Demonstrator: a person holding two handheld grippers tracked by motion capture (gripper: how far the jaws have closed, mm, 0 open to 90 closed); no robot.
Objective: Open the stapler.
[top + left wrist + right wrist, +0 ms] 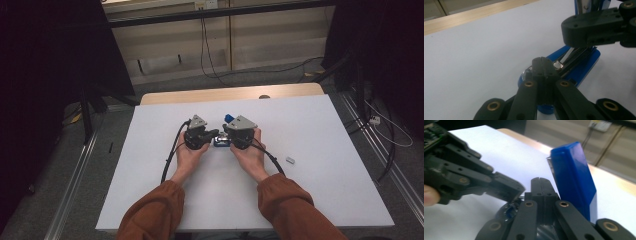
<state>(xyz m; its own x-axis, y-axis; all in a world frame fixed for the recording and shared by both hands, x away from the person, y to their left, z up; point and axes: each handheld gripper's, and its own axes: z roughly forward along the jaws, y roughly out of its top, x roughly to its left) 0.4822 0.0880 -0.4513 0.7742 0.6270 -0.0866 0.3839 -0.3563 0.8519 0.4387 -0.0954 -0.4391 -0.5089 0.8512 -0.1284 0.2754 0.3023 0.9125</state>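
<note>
A blue stapler (pixel 221 142) lies open on the white table (pixel 310 195), between my two grippers. Its blue top cover (pixel 574 180) stands raised, and the black staple channel (pixel 576 58) lies bare above the blue base (pixel 584 67). My left gripper (pixel 217 133) is shut, its tips (pixel 542 62) over the near end of the channel, with nothing seen between them. My right gripper (pixel 226 135) is shut too, its tips (pixel 539 182) just beside the raised cover. The two grippers point at each other and nearly meet over the stapler. The right gripper's fingers (pixel 586 30) hang above the channel.
A small grey-white block (pixel 290 160) lies on the table to the right of the hands. A wooden strip (pixel 230 94) borders the table's far edge. Cables (pixel 207 55) run over the floor behind it, and metal rails (pixel 75 175) flank both sides.
</note>
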